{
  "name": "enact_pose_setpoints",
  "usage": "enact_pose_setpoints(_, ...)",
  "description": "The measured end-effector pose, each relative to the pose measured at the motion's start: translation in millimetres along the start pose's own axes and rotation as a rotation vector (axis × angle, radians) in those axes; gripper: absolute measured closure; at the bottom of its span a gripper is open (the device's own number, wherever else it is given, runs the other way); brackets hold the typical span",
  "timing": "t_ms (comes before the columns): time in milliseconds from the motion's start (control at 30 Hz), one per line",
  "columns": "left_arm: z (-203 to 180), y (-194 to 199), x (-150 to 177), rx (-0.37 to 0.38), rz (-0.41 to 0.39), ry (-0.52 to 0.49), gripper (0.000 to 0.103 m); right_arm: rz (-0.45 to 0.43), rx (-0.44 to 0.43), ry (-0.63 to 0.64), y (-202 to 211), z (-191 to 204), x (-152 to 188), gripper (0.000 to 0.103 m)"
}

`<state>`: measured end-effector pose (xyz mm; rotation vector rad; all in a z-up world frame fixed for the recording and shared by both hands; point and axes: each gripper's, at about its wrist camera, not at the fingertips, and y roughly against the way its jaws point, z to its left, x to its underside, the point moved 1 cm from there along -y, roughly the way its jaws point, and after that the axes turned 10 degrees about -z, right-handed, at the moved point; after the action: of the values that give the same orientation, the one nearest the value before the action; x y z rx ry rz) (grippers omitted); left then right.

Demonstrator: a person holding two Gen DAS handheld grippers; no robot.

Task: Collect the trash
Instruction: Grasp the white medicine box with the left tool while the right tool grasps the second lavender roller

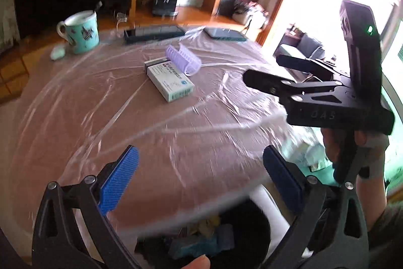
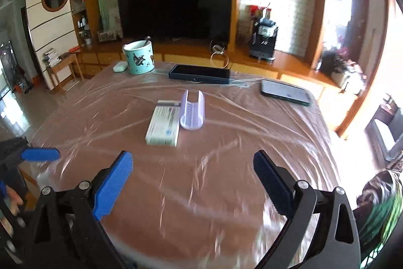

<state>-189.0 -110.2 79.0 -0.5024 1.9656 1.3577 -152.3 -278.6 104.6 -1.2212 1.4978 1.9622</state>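
Observation:
A white and teal medicine box (image 1: 171,82) (image 2: 163,126) lies mid-table beside a lilac ribbed plastic holder (image 1: 182,59) (image 2: 192,110). My left gripper (image 1: 201,181) is open and empty above the table's near edge, over a dark trash bin (image 1: 201,236) holding scraps. My right gripper (image 2: 192,183) is open and empty over the near table, well short of the box. It also shows in the left wrist view (image 1: 264,70), at the right. One blue pad of the left gripper (image 2: 40,154) shows at the left of the right wrist view.
The table (image 2: 226,168) is covered in wrinkled clear plastic. At its far side stand a teal mug (image 2: 139,57), a small white case (image 2: 119,67), a dark tablet (image 2: 199,74) and a grey device (image 2: 286,91). A TV (image 2: 176,9) stands behind.

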Motion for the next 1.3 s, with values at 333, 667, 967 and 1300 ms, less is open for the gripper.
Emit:
enact_pose_setpoints(333,28,-108,-36,-0.124,0.14,0.068,0.004,0.185,-0.022,-0.014,-117,-7,-25,0.021)
enact_pose_setpoints(667,37,-141,-48,-0.207,0.138,0.035,0.015,0.245,-0.004,-0.015,-158,-9,-24,0.045)
enact_pose_setpoints(967,41,-147,-57,-0.235,0.13,0.043,0.016,0.265,-0.005,-0.036,-172,-15,-21,0.045)
enact_pose_setpoints(1300,43,-145,-58,-0.274,0.1,-0.01,0.051,0.221,-0.01,-0.058,-164,-19,-22,0.061)
